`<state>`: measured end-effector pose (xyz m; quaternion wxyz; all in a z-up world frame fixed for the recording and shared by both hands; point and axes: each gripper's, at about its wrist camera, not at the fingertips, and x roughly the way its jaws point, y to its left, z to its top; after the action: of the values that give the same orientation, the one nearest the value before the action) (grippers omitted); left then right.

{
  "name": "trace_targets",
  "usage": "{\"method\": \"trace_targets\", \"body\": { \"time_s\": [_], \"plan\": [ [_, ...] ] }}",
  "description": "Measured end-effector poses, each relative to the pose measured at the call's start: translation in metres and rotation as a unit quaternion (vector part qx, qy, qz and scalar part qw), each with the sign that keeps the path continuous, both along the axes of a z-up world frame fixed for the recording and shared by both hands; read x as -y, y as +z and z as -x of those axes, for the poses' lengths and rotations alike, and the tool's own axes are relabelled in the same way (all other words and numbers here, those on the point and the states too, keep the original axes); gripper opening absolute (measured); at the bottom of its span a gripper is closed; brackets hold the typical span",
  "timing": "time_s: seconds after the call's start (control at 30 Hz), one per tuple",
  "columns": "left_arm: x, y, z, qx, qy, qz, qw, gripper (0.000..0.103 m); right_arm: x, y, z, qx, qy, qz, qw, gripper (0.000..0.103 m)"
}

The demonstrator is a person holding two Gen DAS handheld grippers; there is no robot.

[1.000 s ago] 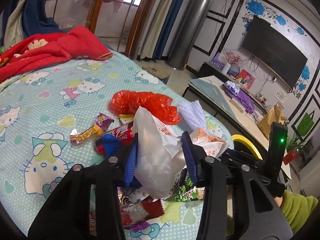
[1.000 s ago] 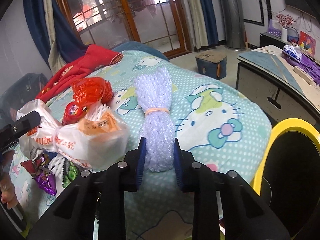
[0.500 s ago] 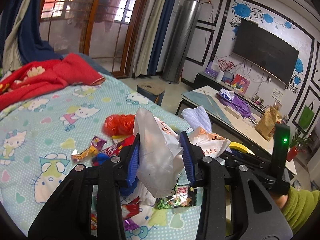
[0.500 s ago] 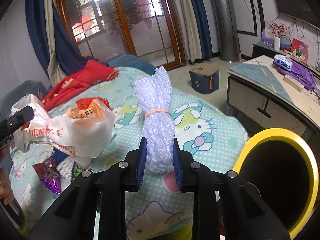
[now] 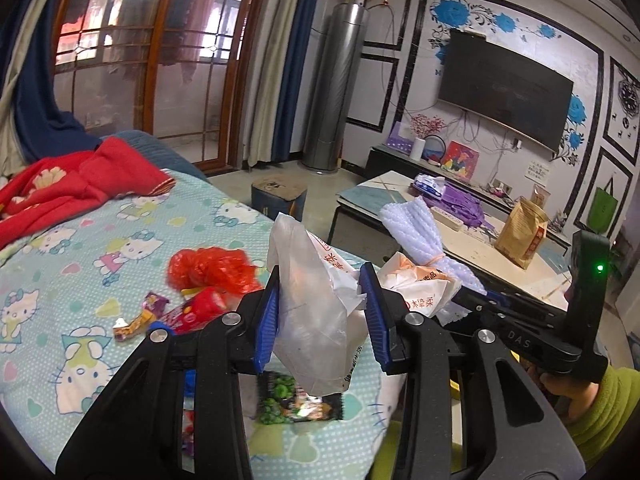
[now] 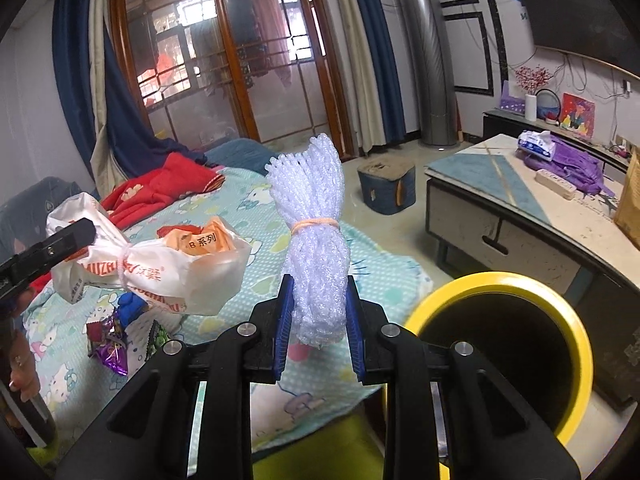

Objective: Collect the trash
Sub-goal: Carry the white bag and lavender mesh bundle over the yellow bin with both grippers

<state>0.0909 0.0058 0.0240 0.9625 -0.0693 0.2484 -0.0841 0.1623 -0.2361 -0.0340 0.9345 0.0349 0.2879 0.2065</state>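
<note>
From the left wrist view, I saw my left gripper (image 5: 322, 316) pinching a white plastic bag (image 5: 316, 312), its long axis running up and away from the jaws, lifted above the bed (image 5: 80, 248) near its right edge. A red bag (image 5: 212, 268) and snack wrappers (image 5: 140, 316) lay on the bed behind.

From the right wrist view, my right gripper (image 6: 318, 324) clamped a white foam net bundle (image 6: 314, 240) at its lower end; the bundle stood upright, banded midway, above the bed's near edge. A yellow-rimmed bin (image 6: 500, 340) sat just right of it.
</note>
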Motion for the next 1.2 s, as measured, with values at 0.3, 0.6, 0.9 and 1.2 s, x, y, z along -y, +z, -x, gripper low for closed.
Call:
{"method": "trace_targets", "body": {
  "time_s": [0.3, 0.6, 0.9, 1.2],
  "plan": [
    [0.037, -0.001, -0.006, 0.004, -0.028, -0.017, 0.9994, 0.031, 0.045, 0.001, 0.026, 0.004, -0.048, -0.007, 0.999, 0.023],
    [0.082, -0.01, -0.024, -0.001, -0.07, -0.041, 0.9967, 0.031, 0.083, -0.002, 0.042, 0.001, -0.103, -0.011, 0.995, 0.024],
    [0.121, -0.018, -0.038, -0.001, -0.106, -0.065, 0.9923, 0.031, 0.111, -0.007, 0.048, -0.006, -0.14, -0.014, 0.99, 0.024],
    [0.163, -0.038, -0.057, -0.019, -0.136, -0.087, 0.9867, 0.031, 0.139, -0.02, 0.041, -0.025, -0.186, -0.03, 0.982, 0.024]
  ]
}}
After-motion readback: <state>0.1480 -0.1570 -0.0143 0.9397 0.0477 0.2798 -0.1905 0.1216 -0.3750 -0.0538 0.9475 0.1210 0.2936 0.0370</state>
